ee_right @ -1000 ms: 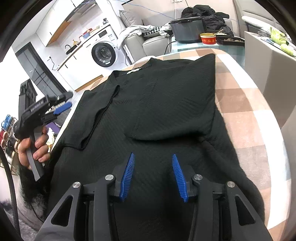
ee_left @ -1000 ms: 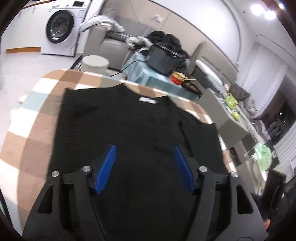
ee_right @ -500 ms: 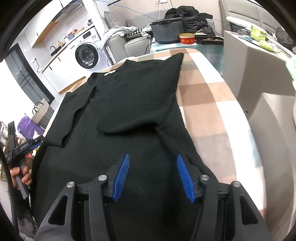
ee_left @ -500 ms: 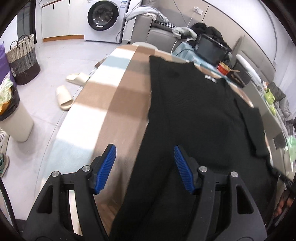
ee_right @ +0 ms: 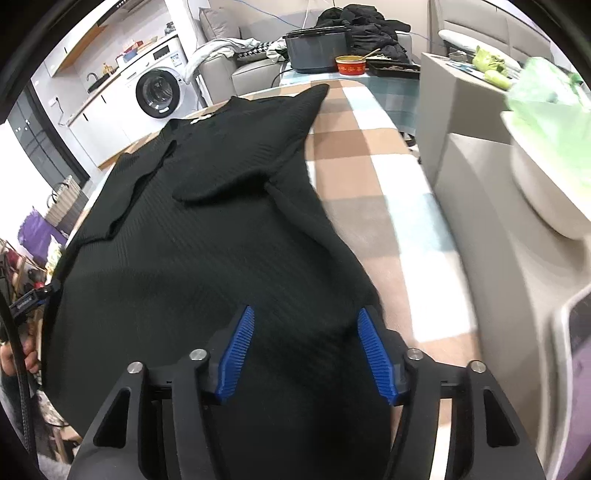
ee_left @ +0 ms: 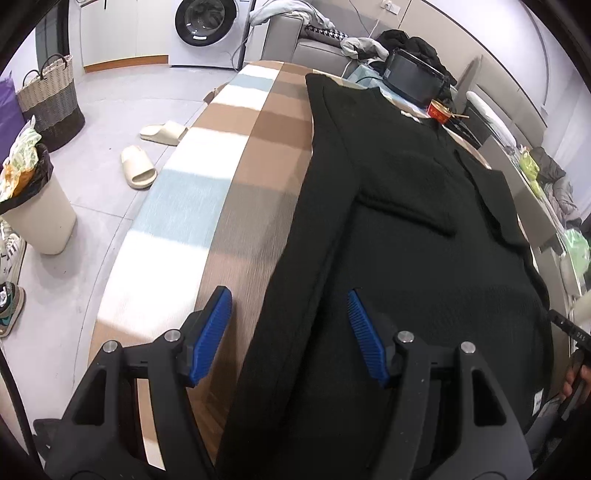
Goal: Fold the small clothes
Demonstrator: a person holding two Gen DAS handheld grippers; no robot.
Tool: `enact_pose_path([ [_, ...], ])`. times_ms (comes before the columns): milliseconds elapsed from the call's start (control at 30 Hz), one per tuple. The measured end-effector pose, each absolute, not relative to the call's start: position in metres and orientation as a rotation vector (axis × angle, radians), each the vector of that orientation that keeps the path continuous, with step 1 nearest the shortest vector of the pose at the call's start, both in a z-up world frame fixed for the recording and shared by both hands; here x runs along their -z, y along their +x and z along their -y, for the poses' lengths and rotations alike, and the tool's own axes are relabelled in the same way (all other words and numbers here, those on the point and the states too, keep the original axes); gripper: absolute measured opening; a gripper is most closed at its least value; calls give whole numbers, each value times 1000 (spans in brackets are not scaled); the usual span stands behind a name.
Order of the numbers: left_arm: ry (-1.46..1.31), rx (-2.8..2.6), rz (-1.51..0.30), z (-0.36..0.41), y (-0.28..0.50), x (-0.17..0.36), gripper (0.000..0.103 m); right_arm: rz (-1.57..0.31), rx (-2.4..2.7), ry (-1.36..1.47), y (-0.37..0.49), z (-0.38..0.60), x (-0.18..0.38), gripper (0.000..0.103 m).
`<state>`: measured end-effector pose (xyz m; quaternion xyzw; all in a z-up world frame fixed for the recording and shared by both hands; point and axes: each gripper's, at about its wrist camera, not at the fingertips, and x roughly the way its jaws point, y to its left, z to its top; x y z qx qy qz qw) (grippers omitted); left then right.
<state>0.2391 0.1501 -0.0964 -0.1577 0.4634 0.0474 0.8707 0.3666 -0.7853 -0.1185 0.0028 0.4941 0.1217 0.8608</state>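
garment: black knit sweater (ee_left: 406,229) (ee_right: 207,229)
pose: flat, both sleeves folded in over chest
where: on checked table, neck w/ white label at far end

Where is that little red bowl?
In the right wrist view, the red bowl sits on the far side table, between the dark pot and a black tray.

Garment (ee_left: 424,229) flat on table (ee_left: 236,206), both sleeves folded inward.

Slippers (ee_left: 138,168), bin (ee_left: 37,218), basket (ee_left: 50,99) on floor left of table; washer (ee_left: 205,27) behind; pot (ee_right: 317,50), bowl (ee_right: 351,64) past far end.
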Motion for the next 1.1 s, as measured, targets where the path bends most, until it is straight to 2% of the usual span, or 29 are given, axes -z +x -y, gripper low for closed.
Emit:
enact_pose_path([
  [100, -301, -94, -976, -145, 224, 96, 62, -1030, -234, -6, 354, 794, 117, 68],
  [600, -215, -78, -985, -127, 190, 92, 61, -1059, -262, 15, 331, 814, 137, 68],
  [633, -207, -78, -983, -126, 189, 92, 55, -1053, -263, 9, 330, 813, 137, 68],
  [667, -191, -80, -978, -125, 188, 92, 43, -1048, -266, 2, 329, 812, 137, 68],
  [700, -179, -84, -975, -124, 187, 92, 36, -1046, -269, -11, 327, 810, 138, 67],
  [767, -160, -91, -969, -124, 186, 92, 12, -1035, -288, -54, 322, 805, 138, 55],
  [833, -185, -72, -955, -128, 184, 90, 6, -1015, -297, -104, 318, 799, 138, 25],
  [900, -212, -61, -931, -131, 182, 85, 4, -1002, -335, -77, 316, 800, 137, 7],
  [1100, -321, 6, -753, -143, 176, 50, 4, -805, -427, 72, 310, 808, 99, 7],
])
